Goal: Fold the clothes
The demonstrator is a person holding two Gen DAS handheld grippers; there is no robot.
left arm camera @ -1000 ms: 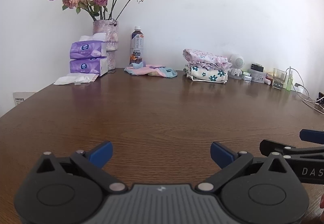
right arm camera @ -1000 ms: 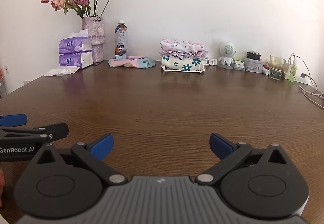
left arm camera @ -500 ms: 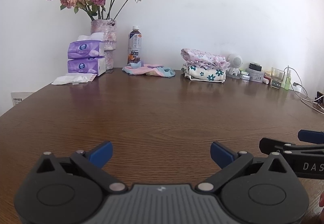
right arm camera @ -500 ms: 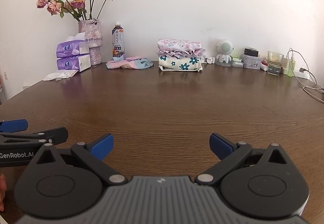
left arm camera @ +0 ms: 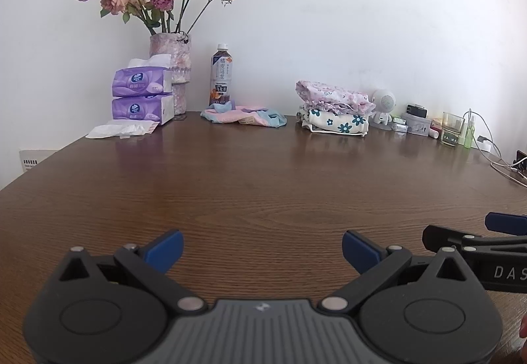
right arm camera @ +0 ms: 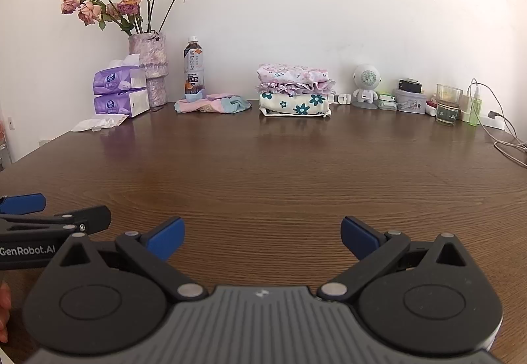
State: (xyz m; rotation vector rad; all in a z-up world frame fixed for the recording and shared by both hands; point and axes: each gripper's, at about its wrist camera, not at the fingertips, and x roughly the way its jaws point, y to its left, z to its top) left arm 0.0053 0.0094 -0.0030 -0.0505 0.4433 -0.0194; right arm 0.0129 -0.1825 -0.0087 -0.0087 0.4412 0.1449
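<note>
Left gripper [left arm camera: 262,252] and right gripper [right arm camera: 262,238], both with blue-tipped fingers spread apart and holding nothing, hover over the bare near half of the dark brown wooden table [right arm camera: 280,173]. Folded floral clothes stack [right arm camera: 294,94] and crumpled pink-blue garment [right arm camera: 212,103] lie at its far edge against the wall.

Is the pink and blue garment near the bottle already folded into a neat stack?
No, the pink and blue garment lies crumpled beside the bottle, unlike the folded stack further right.

The right gripper [left arm camera: 504,232] runs off the picture's edge; the bottle [right arm camera: 193,69] label is too small to read.
</note>
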